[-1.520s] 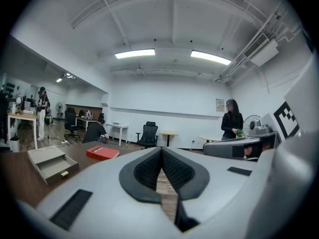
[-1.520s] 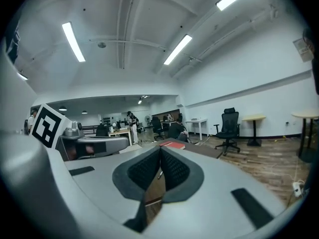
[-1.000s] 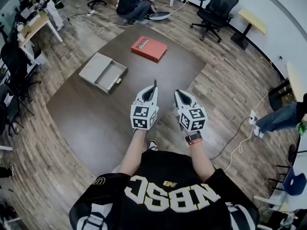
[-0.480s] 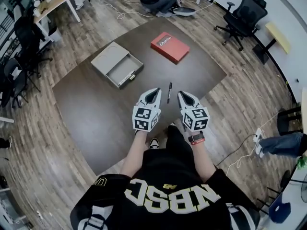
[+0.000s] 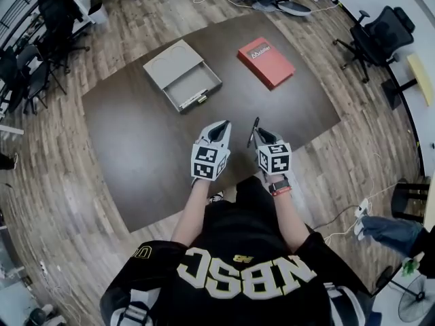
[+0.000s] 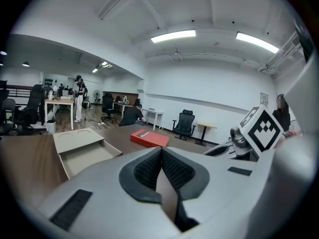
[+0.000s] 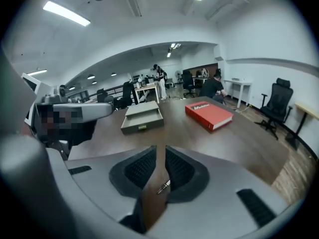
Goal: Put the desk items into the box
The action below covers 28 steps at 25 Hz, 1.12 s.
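Table (image 5: 136,155), left gripper (image 5: 220,125) level, jaws together, right gripper (image 5: 259,133) tilted down, jaws just opening, pen (image 7: 164,186) between.

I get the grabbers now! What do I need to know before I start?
Left gripper: shut, empty, over the table.
Right gripper: jaws have just been opening and stand slightly apart. The pen lies on the table in line with the gap, not gripped.
Box: open, far left part of the table.
Red book: far right part, flat on the table.
Done: neither pen nor book is in the box yet.
Left: probably grip the pen, box it, then the book.
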Motion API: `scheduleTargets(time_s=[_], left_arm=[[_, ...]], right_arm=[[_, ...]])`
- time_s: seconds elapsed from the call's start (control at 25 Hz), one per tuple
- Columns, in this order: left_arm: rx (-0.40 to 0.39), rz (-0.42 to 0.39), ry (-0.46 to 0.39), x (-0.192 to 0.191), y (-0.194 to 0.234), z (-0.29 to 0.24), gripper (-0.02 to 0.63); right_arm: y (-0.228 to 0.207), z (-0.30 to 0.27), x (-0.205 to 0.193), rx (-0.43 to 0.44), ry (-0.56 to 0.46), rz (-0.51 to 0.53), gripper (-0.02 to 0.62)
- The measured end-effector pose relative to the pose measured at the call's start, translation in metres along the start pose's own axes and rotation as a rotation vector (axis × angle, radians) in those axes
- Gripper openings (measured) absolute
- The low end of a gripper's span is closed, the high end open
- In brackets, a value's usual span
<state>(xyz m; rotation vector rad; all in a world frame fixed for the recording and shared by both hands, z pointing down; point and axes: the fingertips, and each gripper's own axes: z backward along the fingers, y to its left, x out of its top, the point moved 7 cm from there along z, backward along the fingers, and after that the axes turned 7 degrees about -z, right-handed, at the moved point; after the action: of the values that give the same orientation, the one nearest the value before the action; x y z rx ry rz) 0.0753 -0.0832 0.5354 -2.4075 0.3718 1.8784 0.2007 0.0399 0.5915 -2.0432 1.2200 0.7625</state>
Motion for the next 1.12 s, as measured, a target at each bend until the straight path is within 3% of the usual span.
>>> scheduleTargets(time_s=[0.56, 0.84, 1.12], left_arm=[[0.016, 0.054, 0.129, -0.032, 0.015, -0.036, 0.017], [0.015, 0.067, 0.158, -0.038, 0.015, -0.047, 0.016], [0.017, 0.077, 0.158, -0.039, 0.014, -0.055, 0.017]], right_arm=[[-0.041, -0.077, -0.046, -0.076, 0.164, -0.115, 0.181], [-0.048, -0.098, -0.058, -0.097, 0.191, -0.126, 0.179], [-0.056, -0.105, -0.064, -0.127, 0.231, -0.078, 0.067]])
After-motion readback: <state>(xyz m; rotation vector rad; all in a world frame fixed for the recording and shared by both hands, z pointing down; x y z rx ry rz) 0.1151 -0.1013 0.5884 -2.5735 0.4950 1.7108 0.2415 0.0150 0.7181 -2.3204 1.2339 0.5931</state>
